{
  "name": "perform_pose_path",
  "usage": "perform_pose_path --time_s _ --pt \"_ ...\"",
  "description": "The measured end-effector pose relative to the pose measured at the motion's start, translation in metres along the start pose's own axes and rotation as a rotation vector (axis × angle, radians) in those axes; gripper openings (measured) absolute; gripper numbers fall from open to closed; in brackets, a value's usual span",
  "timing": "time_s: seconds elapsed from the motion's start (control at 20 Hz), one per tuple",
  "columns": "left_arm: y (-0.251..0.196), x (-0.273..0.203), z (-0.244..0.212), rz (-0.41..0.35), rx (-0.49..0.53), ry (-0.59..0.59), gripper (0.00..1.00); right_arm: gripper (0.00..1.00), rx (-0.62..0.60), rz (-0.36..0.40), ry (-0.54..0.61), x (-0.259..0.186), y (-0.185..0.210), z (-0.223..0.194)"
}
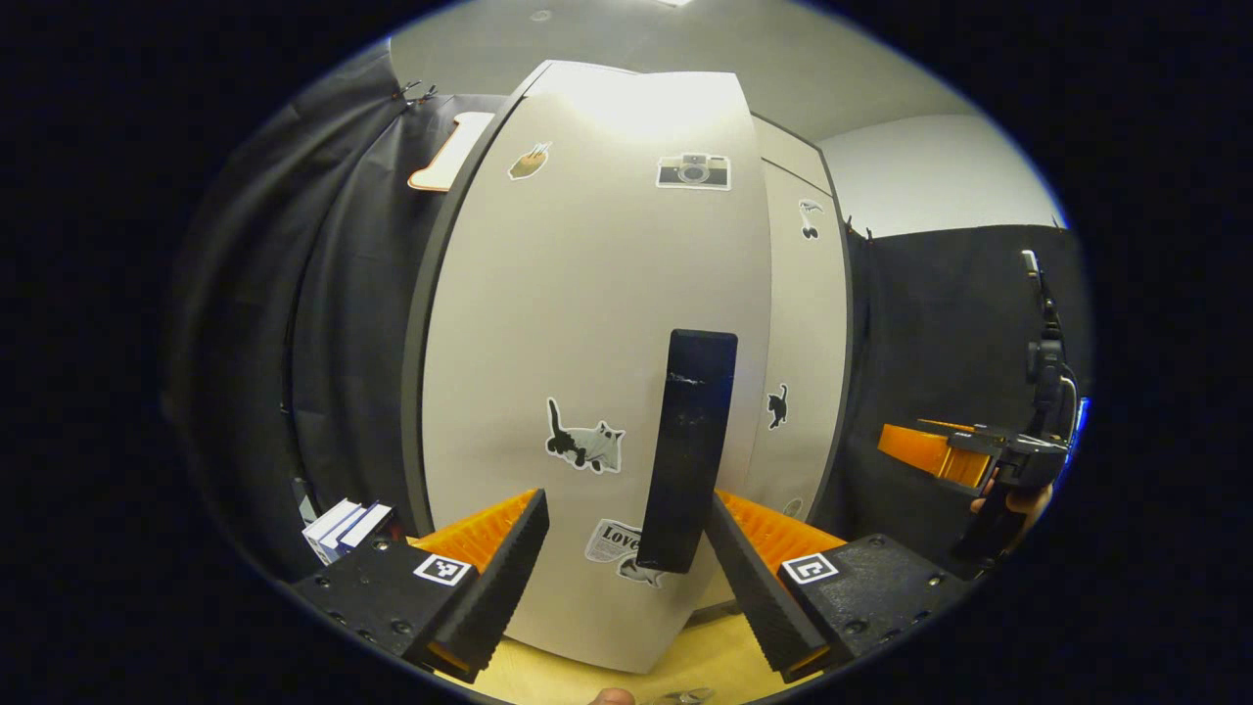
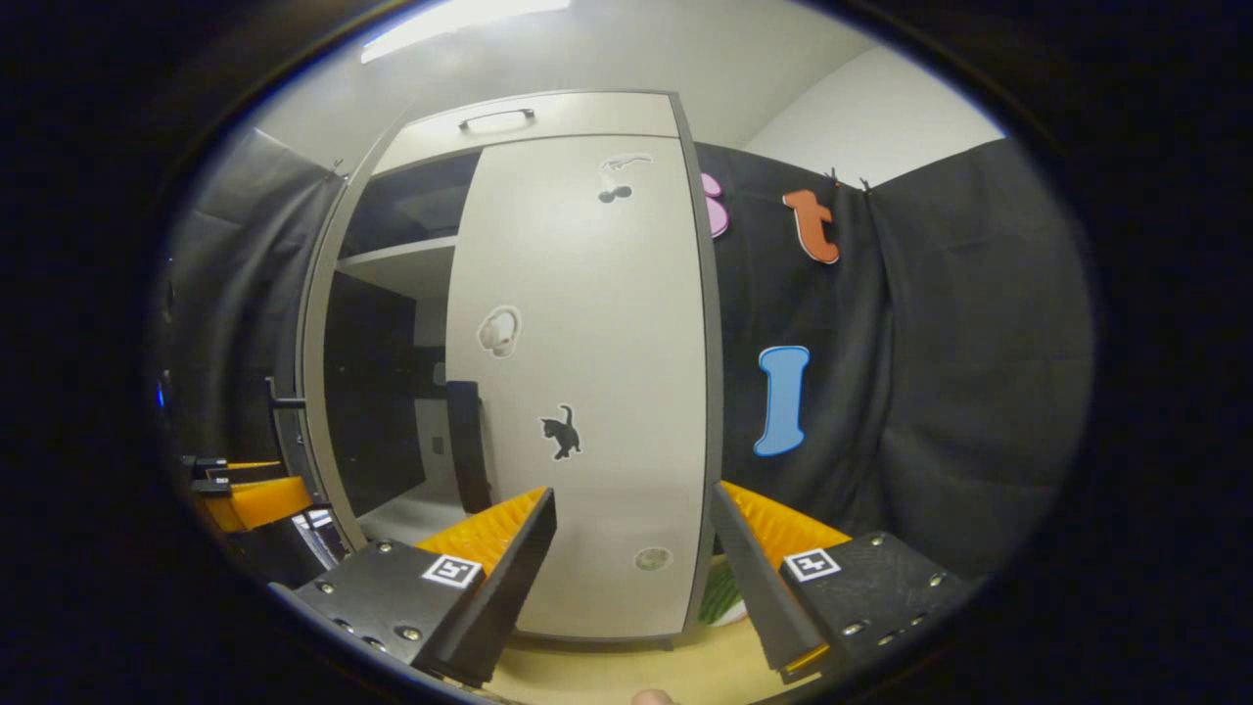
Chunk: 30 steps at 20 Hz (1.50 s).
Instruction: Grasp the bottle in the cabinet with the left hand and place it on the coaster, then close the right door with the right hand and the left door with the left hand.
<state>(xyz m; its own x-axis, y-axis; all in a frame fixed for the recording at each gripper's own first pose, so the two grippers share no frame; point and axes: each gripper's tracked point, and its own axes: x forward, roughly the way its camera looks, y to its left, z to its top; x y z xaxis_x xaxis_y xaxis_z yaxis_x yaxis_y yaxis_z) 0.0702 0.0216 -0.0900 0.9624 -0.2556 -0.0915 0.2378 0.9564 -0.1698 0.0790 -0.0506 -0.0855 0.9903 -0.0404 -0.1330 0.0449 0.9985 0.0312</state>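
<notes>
both pairs of jaws stand spread wide with nothing between them. the left gripper [image 1: 626,578] faces the left door [image 1: 587,372] of the cabinet [image 2: 509,117] from close in; the door's black upright handle [image 1: 688,450] rises in the gap between the fingers, nearer the right one, and whether a finger touches it i cannot tell. cat stickers and a camera sticker sit on that door. left of the cabinet, near the floor of the booth, small white and blue boxes [image 1: 345,527] stand by the black cloth. far to the right in the left gripper view, the other gripper shows with the hand that holds it.

the right gripper [image 2: 634,573] looks at the right door [image 2: 587,392], which lies closed, pale and flat, a black cat sticker near its middle. left of it the cabinet gapes dark, a shelf [image 2: 401,262] across the upper part, and the left door's handle hangs at the opening's edge. something green [image 2: 722,592] peeks out low beside the right door's far corner. both grippers hover over a yellow wooden tabletop [image 2: 607,666]. the bottle and the coaster i cannot find.
</notes>
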Motion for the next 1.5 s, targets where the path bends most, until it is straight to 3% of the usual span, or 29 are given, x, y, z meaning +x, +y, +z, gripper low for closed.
perform_pose_path --time_s 0.2,0.4,0.45,0.6,0.75,0.95,1.0,1.05,1.1,1.5 --pt "-0.005 0.012 0.000 0.008 0.018 0.010 0.99 0.93 -0.002 -0.027 0.006 -0.002 -0.012 -0.001" --pt "-0.009 0.024 -0.001 0.016 0.013 0.020 0.99 0.97 0.000 -0.040 0.012 -0.004 -0.020 -0.004" --pt "-0.009 0.028 -0.003 0.014 0.008 0.022 0.99 0.93 -0.001 -0.042 0.011 -0.004 -0.022 -0.004" --pt "-0.009 0.040 -0.004 0.018 0.000 0.021 0.99 0.97 -0.003 -0.050 0.013 -0.005 -0.028 -0.006" --pt "-0.011 0.051 -0.005 0.025 0.012 0.030 1.00 0.93 0.004 -0.059 0.019 -0.004 -0.035 -0.008" --pt "-0.012 0.064 -0.006 0.024 0.000 0.036 1.00 0.93 0.006 -0.074 0.023 -0.001 -0.043 -0.011" --pt "-0.012 0.066 -0.007 0.022 -0.006 0.038 1.00 0.97 0.006 -0.077 0.025 0.000 -0.045 -0.011" --pt "-0.012 0.069 -0.007 0.022 -0.010 0.040 1.00 0.93 0.006 -0.081 0.026 0.001 -0.047 -0.011" --pt "-0.011 0.073 -0.007 0.023 -0.009 0.041 1.00 0.97 0.008 -0.083 0.026 0.002 -0.049 -0.012" --pt "-0.009 0.098 -0.012 0.045 0.051 0.058 1.00 0.97 0.008 -0.096 0.038 0.012 -0.059 -0.020"
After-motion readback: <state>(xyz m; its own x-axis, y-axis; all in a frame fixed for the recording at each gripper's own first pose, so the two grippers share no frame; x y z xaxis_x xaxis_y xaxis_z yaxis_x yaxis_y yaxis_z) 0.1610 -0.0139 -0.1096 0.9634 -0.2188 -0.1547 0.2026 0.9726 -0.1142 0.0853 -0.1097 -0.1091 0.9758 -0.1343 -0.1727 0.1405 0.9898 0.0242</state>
